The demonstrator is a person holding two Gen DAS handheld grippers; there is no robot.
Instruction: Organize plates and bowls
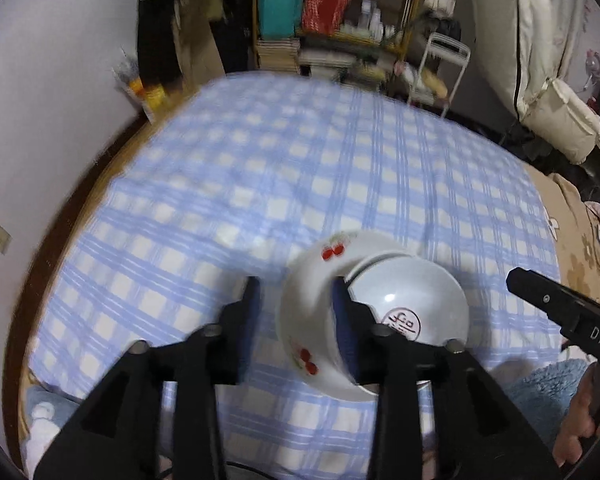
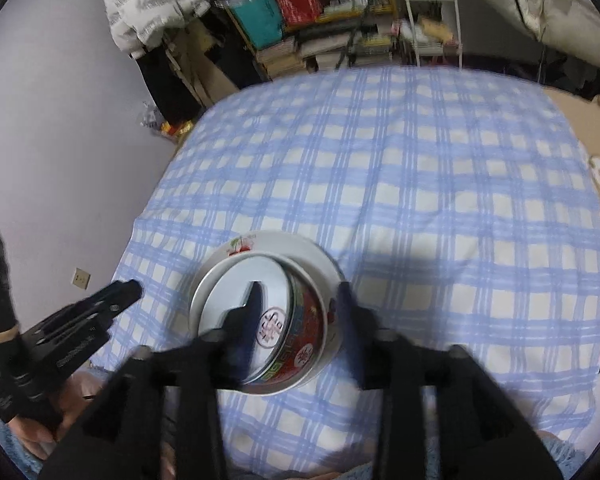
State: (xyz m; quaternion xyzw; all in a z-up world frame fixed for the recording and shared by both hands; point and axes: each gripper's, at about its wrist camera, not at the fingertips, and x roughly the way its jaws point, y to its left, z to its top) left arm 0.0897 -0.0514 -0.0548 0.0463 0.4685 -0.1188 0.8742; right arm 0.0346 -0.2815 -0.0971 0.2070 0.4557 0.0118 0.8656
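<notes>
A white bowl with red cherry prints [image 1: 312, 300] sits on the blue checked cloth [image 1: 260, 168], with a red patterned bowl [image 1: 412, 300] nested inside it. In the right wrist view the cherry bowl [image 2: 320, 264] holds the red bowl [image 2: 304, 332]. My left gripper [image 1: 296, 308] is open, its right finger inside the cherry bowl's rim and its left finger outside. My right gripper [image 2: 300, 308] is open, its left finger inside the red bowl and its right finger outside both bowls. Each gripper also shows in the other's view, the right gripper [image 1: 560, 304] and the left gripper [image 2: 80, 320].
The cloth covers a bed or table; a lilac wall [image 2: 60, 140] stands at the left. A cluttered shelf [image 1: 332, 12] and a white folding chair [image 1: 440, 68] stand beyond the far edge. Brown bedding [image 1: 580, 248] lies at the right.
</notes>
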